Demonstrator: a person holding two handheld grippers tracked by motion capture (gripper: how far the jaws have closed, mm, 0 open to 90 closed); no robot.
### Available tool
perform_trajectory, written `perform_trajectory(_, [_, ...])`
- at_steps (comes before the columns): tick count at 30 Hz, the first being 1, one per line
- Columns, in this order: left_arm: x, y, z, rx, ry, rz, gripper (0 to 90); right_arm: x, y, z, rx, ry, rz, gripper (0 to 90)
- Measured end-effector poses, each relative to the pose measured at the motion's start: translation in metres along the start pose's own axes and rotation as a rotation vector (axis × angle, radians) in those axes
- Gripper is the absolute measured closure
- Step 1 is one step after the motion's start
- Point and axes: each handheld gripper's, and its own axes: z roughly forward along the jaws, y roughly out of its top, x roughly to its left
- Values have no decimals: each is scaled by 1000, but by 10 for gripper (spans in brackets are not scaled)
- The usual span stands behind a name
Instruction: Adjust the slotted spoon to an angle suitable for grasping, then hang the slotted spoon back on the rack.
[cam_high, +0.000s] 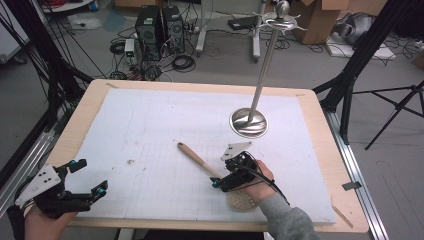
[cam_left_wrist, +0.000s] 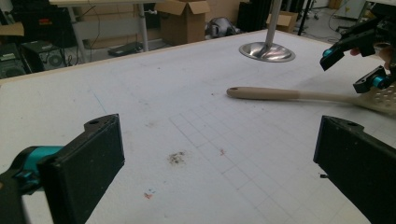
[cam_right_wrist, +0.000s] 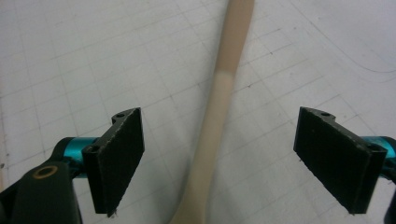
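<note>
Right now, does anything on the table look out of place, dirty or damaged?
Only small things: a dark smudge and tiny red flecks mark the white mat. The spoon lies flat and the stand is upright.

Slotted spatula (cam_high: 200, 161) lies on mat (cam_high: 150, 130) near front, handle running back-left, head toward me. My right gripper (cam_high: 226, 181) sits over its neck, handle (cam_right_wrist: 219, 107) between spread jaws, touching neither. My left gripper (cam_high: 85, 192) at mat's front-left corner, well apart from spatula, jaws wide. Stand (cam_high: 248, 122) on mat behind right gripper, toward back right. Mat rests on table (cam_high: 320, 135).
</note>
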Motion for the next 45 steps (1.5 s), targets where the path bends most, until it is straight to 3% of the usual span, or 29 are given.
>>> perform_trajectory(14, [0, -1, 0, 2, 0, 0, 21, -2, -1, 7, 69, 0, 16, 156])
perform_trajectory(31, [-1, 0, 0, -1, 1, -2, 21, -4, 0, 14, 149, 24, 57, 311])
perform_trajectory(45, [-1, -1, 0, 5, -2, -1, 21, 1, 0, 16, 232, 6, 73, 466])
